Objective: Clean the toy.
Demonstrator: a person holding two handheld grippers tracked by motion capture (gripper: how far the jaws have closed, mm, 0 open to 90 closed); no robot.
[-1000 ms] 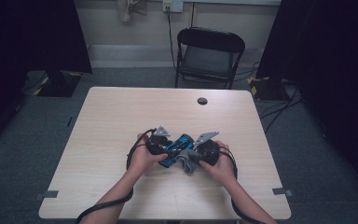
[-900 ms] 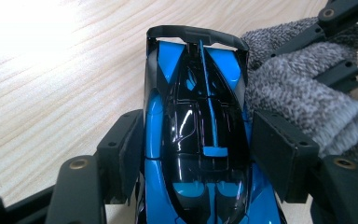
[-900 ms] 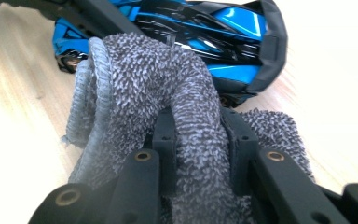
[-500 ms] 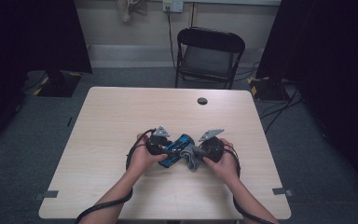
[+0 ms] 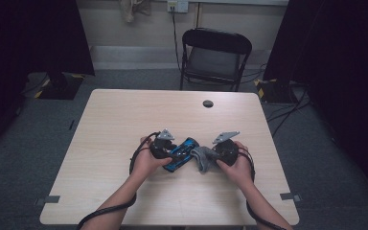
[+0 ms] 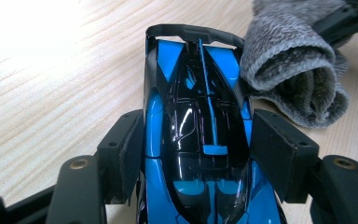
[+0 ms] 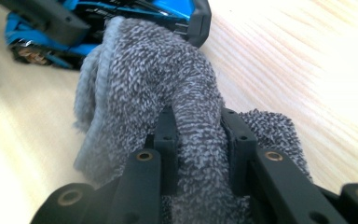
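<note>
Near edge of the bench [image 5: 105, 120]: left gripper [image 5: 168, 152] has its fingers clamped on the sides of the blue-and-black toy car [image 6: 198, 140], which rests on the wood mid-bench. Right gripper [image 5: 210, 159] has fingers pinched tight on a fold of grey cloth [image 7: 168, 93], bunched against the car's tail. Farther off: small black disc [image 5: 208, 103], then a folding chair [image 5: 214, 57] beyond the bench.

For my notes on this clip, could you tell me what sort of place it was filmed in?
Probably a recording studio or lab: a bare wooden table on grey carpet, dark curtains at both sides, and a folding chair by a wall socket.
</note>
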